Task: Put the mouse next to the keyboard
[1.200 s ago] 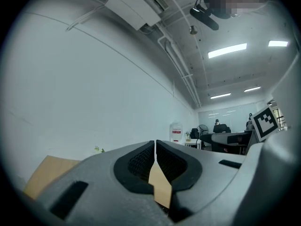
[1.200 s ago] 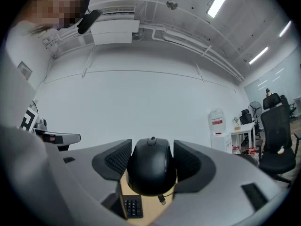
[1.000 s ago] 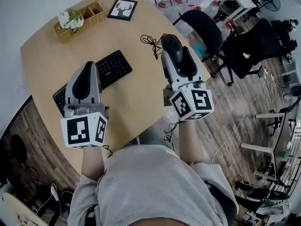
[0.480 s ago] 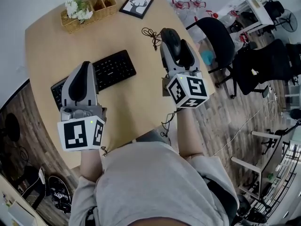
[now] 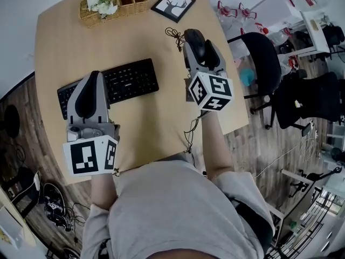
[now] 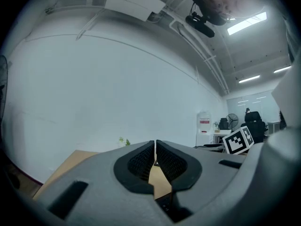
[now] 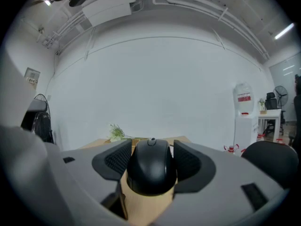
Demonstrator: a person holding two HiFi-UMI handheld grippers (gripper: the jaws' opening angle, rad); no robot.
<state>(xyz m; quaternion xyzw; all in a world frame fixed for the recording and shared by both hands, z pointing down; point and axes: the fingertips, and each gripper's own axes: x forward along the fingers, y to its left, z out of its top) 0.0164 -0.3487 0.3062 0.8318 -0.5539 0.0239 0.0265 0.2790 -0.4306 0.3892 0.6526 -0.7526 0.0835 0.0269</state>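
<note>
A black wired mouse (image 5: 195,41) sits near the right edge of the wooden table (image 5: 156,128), between the jaws of my right gripper (image 5: 196,46). In the right gripper view both pads press against the sides of the mouse (image 7: 151,167), so this gripper (image 7: 151,160) is shut on it. The mouse's tangled cable (image 5: 174,35) lies just to its left. A black keyboard (image 5: 129,80) lies left of the mouse with a gap of bare table between them. My left gripper (image 5: 92,75) hovers over the keyboard's left part. Its jaws (image 6: 155,153) are shut with nothing in them.
A wicker basket with white flowers (image 5: 110,3) and a framed deer picture (image 5: 173,5) stand at the table's far edge. Black office chairs (image 5: 264,53) stand right of the table. The table's right edge runs close beside the mouse.
The head view has shifted, so the table sits higher and more square in the picture. Both grippers hold about the same places over the table; the mouse stays between the right jaws.
</note>
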